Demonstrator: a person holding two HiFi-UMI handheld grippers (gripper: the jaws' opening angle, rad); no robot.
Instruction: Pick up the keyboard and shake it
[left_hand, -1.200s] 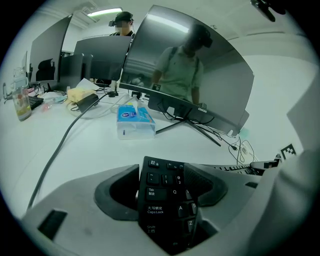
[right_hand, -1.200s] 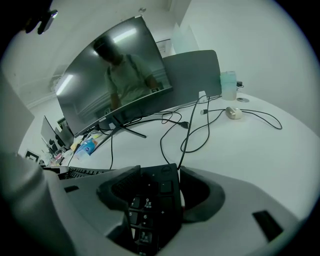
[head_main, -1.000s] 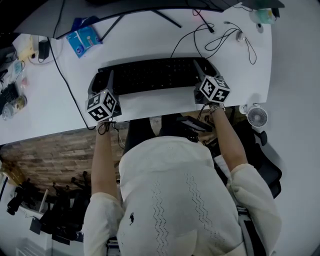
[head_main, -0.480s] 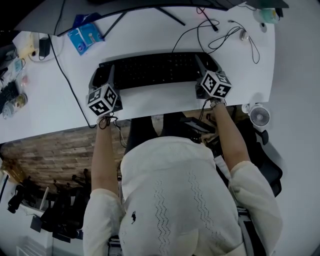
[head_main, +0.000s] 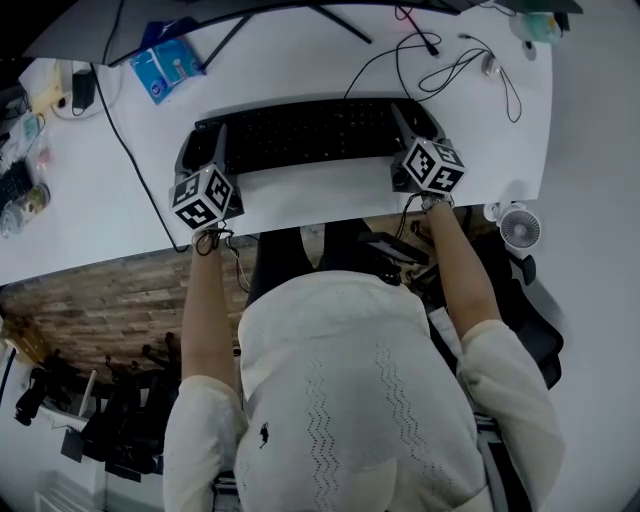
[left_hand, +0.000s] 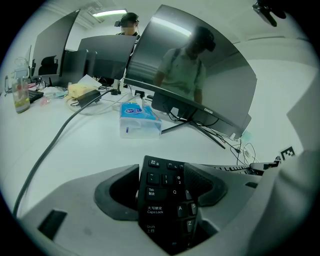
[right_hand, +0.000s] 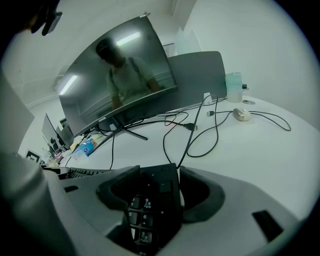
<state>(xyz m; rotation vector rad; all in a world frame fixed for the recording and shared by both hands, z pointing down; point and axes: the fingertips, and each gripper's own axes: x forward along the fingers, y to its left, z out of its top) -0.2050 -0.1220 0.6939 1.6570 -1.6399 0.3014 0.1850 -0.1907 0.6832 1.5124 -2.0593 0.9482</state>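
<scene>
A black keyboard (head_main: 310, 135) lies crosswise over the white desk (head_main: 330, 195), held at both ends. My left gripper (head_main: 207, 165) is shut on its left end; in the left gripper view the keys near Caps Lock (left_hand: 162, 197) sit clamped between the grey jaws. My right gripper (head_main: 408, 140) is shut on the right end, where the number-pad keys (right_hand: 147, 200) fill the gap between its jaws. Whether the keyboard touches the desk cannot be told from these views.
A curved monitor (left_hand: 200, 85) on a V-shaped stand stands behind the keyboard. A blue tissue pack (head_main: 167, 72) lies at the back left, loose black cables (head_main: 440, 70) and a small white device (head_main: 487, 67) at the back right. A small fan (head_main: 519, 232) sits below the desk's right corner.
Both grippers and the keyboard between them have shifted a little away from the person, towards the monitor. Both grips have stayed the same.
</scene>
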